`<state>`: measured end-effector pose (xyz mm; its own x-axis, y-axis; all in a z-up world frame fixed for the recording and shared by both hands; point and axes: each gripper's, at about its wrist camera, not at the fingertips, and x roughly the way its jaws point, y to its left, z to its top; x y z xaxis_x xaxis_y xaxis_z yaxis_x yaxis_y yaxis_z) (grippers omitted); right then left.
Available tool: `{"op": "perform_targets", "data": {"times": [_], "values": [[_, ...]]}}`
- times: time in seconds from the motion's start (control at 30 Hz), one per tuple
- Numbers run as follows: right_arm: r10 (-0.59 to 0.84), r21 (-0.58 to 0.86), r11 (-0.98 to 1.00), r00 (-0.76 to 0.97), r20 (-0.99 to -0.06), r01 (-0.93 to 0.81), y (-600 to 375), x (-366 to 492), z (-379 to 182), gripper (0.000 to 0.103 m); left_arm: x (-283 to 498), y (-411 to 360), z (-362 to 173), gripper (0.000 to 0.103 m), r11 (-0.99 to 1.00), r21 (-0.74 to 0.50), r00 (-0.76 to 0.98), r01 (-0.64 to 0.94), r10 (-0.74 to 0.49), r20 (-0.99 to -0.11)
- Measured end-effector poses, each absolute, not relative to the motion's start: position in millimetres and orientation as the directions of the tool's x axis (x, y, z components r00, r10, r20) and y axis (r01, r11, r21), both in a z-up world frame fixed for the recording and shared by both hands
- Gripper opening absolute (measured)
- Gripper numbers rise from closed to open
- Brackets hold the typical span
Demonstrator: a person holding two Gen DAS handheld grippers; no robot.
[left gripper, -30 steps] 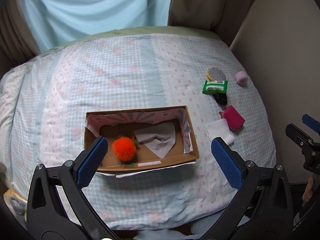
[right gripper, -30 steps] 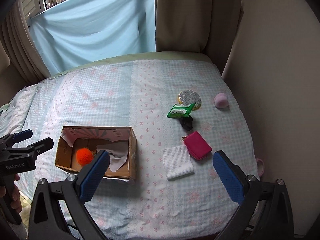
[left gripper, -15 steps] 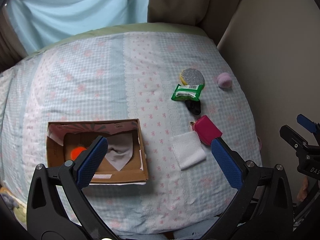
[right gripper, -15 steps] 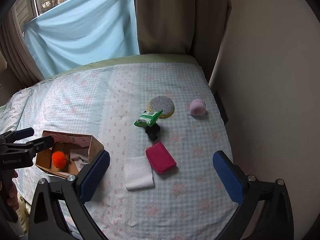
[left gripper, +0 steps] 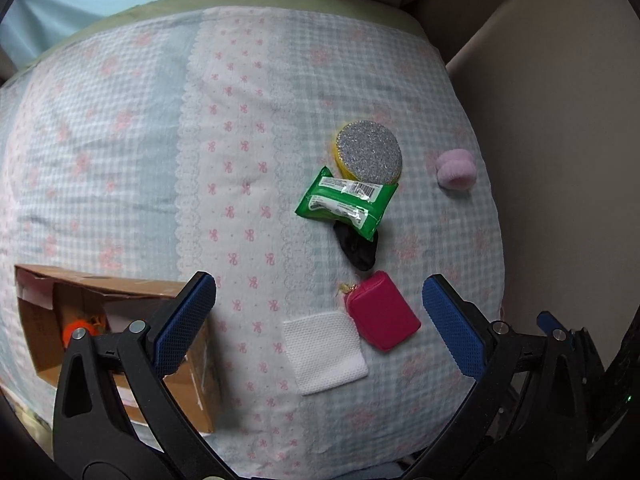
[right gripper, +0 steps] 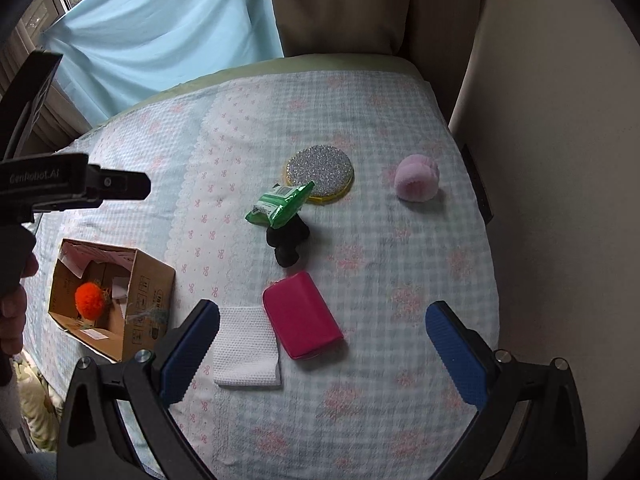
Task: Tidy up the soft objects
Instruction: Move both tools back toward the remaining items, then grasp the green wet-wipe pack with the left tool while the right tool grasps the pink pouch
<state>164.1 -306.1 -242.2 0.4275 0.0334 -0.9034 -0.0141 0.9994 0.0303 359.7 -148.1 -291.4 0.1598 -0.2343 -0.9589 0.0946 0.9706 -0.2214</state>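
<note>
On the bed lay one white cloth (right gripper: pixel 247 347), one magenta pouch (right gripper: pixel 302 321), one black soft item (right gripper: pixel 288 240), one green packet (right gripper: pixel 280 205), one glittery round sponge (right gripper: pixel 320 174) and one pink pompom (right gripper: pixel 416 178). One cardboard box (right gripper: pixel 148 296) held one orange pompom (right gripper: pixel 90 296).

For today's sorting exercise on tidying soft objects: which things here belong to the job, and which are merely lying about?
Belonging to the job:
cardboard box
orange pompom
pink pompom
white cloth
magenta pouch
black fabric item
green packet
glitter sponge

Just lying about:
bedspread
blue curtain
</note>
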Motion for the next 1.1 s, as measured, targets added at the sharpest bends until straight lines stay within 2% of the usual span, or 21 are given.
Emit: {"op": "perform_targets", "data": {"times": [0.17,0.43,0.73,0.83,0.9,1.03,1.1], "values": [[0.059,0.043,0.998,0.394,-0.917,-0.049,-314,184,-290,0.103,414,-166,-362,0.103,0.966,-0.259,0.038,-0.011,-0.258,-0.965],[0.075,0.031,0.989,0.311,-0.948,-0.143,-307,202,-356,0.103,455,-162,-463,0.103,0.905,-0.306,-0.146,-0.297,-0.36,-0.922],[0.097,0.02,0.957,0.253,-0.963,-0.291,-289,202,-396,0.103,460,-170,-498,0.103,0.831,-0.3,-0.188,-0.468,-0.425,-0.885],[0.105,0.023,0.947,0.24,-0.965,-0.32,-285,204,-406,0.102,462,-180,-504,0.102,0.832,-0.302,-0.195,-0.465,-0.429,-0.882],[0.104,0.022,0.944,0.232,-0.967,-0.33,-283,206,-412,0.1,464,-188,-505,0.099,0.844,-0.296,-0.205,-0.448,-0.419,-0.885],[0.103,0.026,0.94,0.21,-0.972,-0.341,-282,210,-423,0.093,466,-200,-512,0.078,0.843,-0.299,-0.227,-0.448,-0.43,-0.874],[0.108,0.033,0.938,0.201,-0.974,-0.345,-280,212,-426,0.086,469,-205,-516,0.073,0.847,-0.295,-0.231,-0.443,-0.426,-0.875]]}}
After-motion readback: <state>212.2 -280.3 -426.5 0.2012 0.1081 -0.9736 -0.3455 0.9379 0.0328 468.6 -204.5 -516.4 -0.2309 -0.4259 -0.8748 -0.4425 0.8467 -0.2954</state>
